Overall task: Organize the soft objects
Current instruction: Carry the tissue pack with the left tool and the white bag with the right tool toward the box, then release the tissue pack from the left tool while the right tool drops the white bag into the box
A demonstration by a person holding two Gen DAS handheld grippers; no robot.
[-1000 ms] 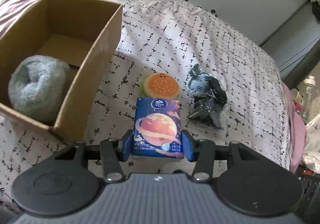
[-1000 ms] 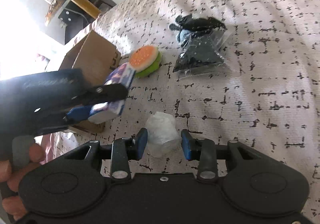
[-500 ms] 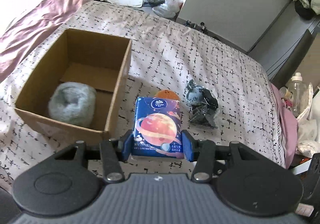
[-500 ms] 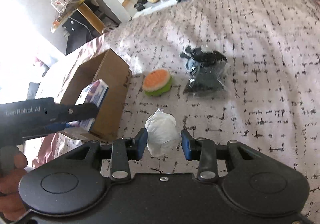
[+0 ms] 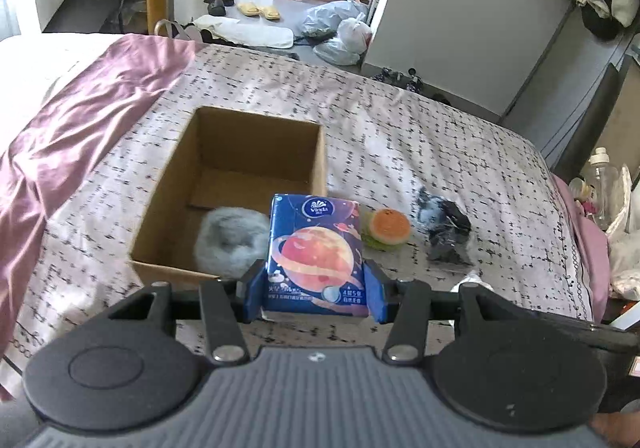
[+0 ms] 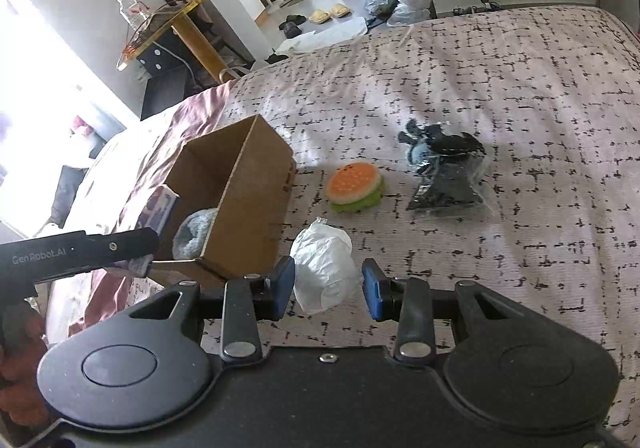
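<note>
Left gripper (image 5: pixel 314 290) jaws clamp blue planet-print tissue pack (image 5: pixel 316 254), raised near open brown cardboard box (image 5: pixel 168 204) on bed (image 5: pixel 440 152). Right gripper (image 6: pixel 327 288) jaws pinch crumpled white plastic bag (image 6: pixel 324 268). Grey fluffy ball (image 5: pixel 232 240) inside box.

— What does the left tool (image 5: pixel 316 288) look like, seen in its own wrist view?

— A ribbed grey housing fills the lower frame, flanked by two round black discs with raised centre rings. Two black link arms rise from silver rivets to blue pads; a small screw sits at the housing's top centre.

— And the right tool (image 6: pixel 328 284)?

— Same build, but its housing is smooth black: twin discs, silver rivets, one bright screw at centre, blue pads with a ridged face.

— Any markings?

— At the left edge of the right wrist view, the left tool's black finger bears grey lettering, "GenRobot.AI", and one small screw.

— The person?

— Only fingertips (image 6: pixel 20 388), lower left, blurred.
</note>
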